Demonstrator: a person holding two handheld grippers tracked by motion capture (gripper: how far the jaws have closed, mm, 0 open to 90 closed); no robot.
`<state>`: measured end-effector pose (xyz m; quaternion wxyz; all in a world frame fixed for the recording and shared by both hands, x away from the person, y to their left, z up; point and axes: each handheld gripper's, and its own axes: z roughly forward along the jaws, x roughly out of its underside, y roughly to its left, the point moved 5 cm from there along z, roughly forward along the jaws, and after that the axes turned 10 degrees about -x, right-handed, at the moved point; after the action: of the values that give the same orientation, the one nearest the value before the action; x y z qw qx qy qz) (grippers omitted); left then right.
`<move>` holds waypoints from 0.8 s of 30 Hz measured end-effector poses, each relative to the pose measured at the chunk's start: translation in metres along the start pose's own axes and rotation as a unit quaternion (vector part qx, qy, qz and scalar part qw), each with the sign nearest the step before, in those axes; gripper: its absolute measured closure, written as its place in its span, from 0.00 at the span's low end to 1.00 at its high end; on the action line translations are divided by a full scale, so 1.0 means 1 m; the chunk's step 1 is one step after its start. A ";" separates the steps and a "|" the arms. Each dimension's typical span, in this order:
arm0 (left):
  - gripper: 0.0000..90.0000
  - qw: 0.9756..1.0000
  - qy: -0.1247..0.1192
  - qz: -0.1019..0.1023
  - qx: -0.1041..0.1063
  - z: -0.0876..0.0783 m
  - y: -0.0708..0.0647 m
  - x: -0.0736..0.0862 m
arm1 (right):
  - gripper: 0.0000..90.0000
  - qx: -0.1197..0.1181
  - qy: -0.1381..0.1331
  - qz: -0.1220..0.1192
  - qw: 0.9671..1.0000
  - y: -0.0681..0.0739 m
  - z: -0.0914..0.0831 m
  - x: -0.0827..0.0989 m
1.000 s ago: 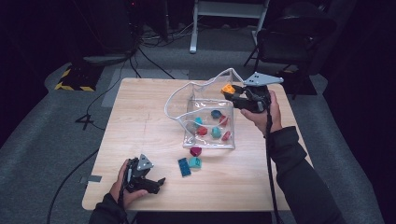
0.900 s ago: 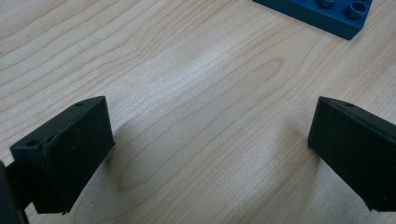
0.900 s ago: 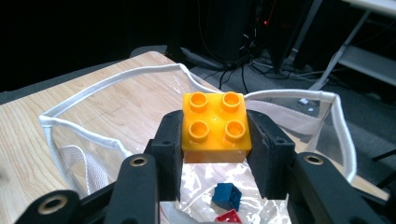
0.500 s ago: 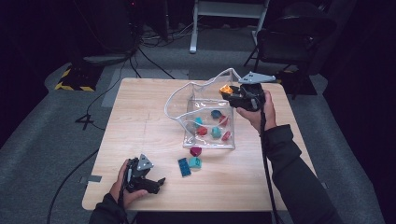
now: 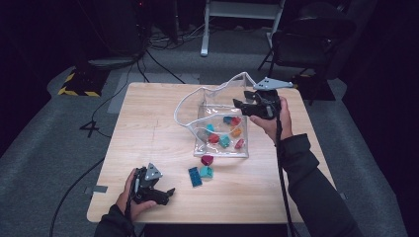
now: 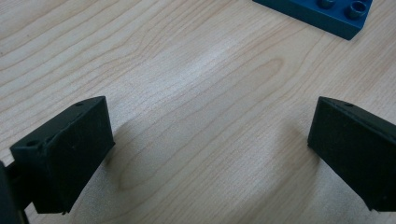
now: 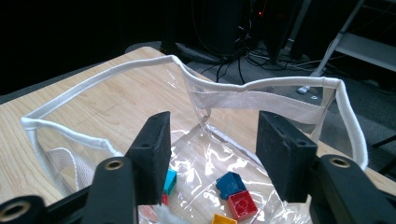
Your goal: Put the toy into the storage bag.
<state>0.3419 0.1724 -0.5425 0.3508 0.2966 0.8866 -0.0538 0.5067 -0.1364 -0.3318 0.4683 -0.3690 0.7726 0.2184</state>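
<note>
A clear plastic bag (image 5: 197, 94) with white trim stands open on the wooden table (image 5: 148, 113). It holds several bricks, among them an orange one (image 5: 236, 132), a teal one (image 5: 225, 141) and a red one (image 5: 213, 138). My right gripper (image 5: 242, 104) hovers over the bag's far right rim. Its jaws have just been opening and nothing is between them (image 7: 212, 126); below them lie a blue brick (image 7: 229, 182) and a red brick (image 7: 243, 205). My left gripper (image 5: 168, 193) rests open on the table near the front left, its jaws (image 6: 210, 135) wide apart over bare wood.
Outside the bag, near its front, lie a dark red brick (image 5: 207, 160), a teal brick (image 5: 206, 171) and a blue brick (image 5: 194, 176); that blue brick (image 6: 322, 14) sits just ahead of my left gripper. A chair (image 5: 306, 44) stands behind the table.
The orange brick that sat at my right gripper's jaws has dropped into the bag, and those jaws now stand apart. The left hand has not moved.
</note>
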 end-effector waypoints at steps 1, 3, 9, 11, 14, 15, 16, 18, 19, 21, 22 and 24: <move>0.00 1.000 0.000 -0.002 0.001 0.000 0.000 0.000 | 0.50 0.000 -0.002 -0.001 1.000 0.001 -0.001 0.000; 0.00 1.000 0.000 -0.002 0.001 0.000 0.000 0.000 | 0.47 -0.001 -0.005 -0.003 1.000 0.002 -0.003 0.000; 0.00 1.000 -0.001 -0.002 0.000 0.000 0.000 0.000 | 0.37 -0.020 -0.018 -0.030 0.999 0.014 -0.018 -0.002; 0.00 1.000 -0.001 -0.002 0.001 0.000 0.000 0.000 | 0.35 -0.036 -0.021 -0.037 0.998 0.021 -0.024 -0.001; 0.00 1.000 -0.001 0.000 -0.001 0.000 0.000 0.000 | 0.32 -0.038 -0.023 -0.049 0.998 0.030 -0.030 0.003; 0.00 1.000 -0.001 -0.001 -0.001 0.000 0.000 0.000 | 0.31 -0.045 -0.022 -0.052 0.997 0.033 -0.032 0.005; 0.00 1.000 -0.001 -0.001 -0.001 0.000 0.000 0.000 | 0.30 -0.049 -0.020 -0.055 0.997 0.036 -0.034 0.007; 0.00 1.000 -0.001 -0.001 0.000 0.000 0.000 0.000 | 0.29 -0.054 -0.016 -0.067 0.996 0.042 -0.037 0.011; 0.00 1.000 -0.001 -0.002 0.000 0.000 0.000 0.000 | 0.29 -0.064 -0.012 -0.073 0.995 0.046 -0.039 0.014; 0.00 1.000 -0.001 -0.002 0.001 0.000 0.000 0.000 | 0.28 -0.074 -0.012 -0.086 0.993 0.052 -0.041 0.018; 0.00 1.000 -0.001 -0.001 -0.001 0.000 0.000 0.000 | 0.28 -0.078 -0.009 -0.088 0.993 0.055 -0.042 0.021; 0.00 1.000 -0.001 -0.001 -0.001 0.000 0.000 0.000 | 0.28 -0.086 -0.002 -0.096 0.992 0.061 -0.042 0.028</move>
<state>0.3420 0.1722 -0.5427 0.3521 0.2958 0.8864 -0.0537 0.4276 -0.1366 -0.3377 0.4553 -0.4802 0.7106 0.2390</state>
